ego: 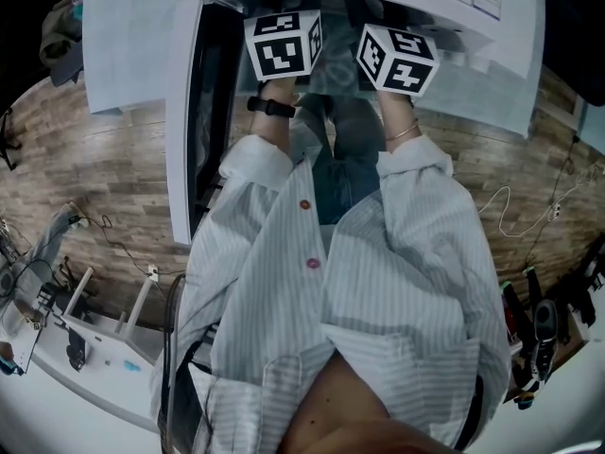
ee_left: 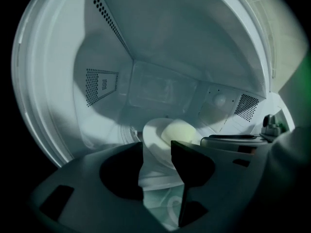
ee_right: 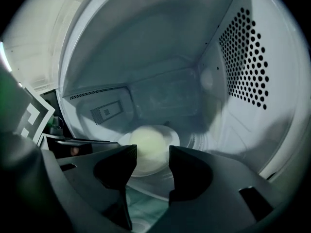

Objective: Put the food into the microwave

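**Head view.** Your two marker cubes [ego: 284, 45] stood side by side at the mouth of the microwave [ego: 492, 45]. Everything ahead of them, both sets of jaws included, was hidden inside the cavity. Your striped shirt [ego: 397, 282] blocked the lower middle of the view. The door [ego: 182, 130] stood open at the left and was seen nearly edge-on.

**Left gripper view.** The left gripper [ee_left: 158, 152] reached into the cavity with its jaws released and wide apart. Neither pad pressed on anything. Through the gap you saw the near rim of a white plate [ee_left: 153, 135] lying on the cavity floor. The food [ee_left: 179, 131], a pale rounded lump, sat on that plate. The right jaw cut off its lower edge, and the dim light left its kind unclear. The picture did not show whether the jaw tips touched the rim.

**Right gripper view.** The right gripper [ee_right: 151, 154] was likewise unclenched and held nothing. The plate and food lay just beyond its tips, partly masked by the left jaw. Vent holes [ee_right: 245, 62] dotted the right-hand wall. The back wall was blurred, and the front of the cavity floor was hidden beneath the gripper body.
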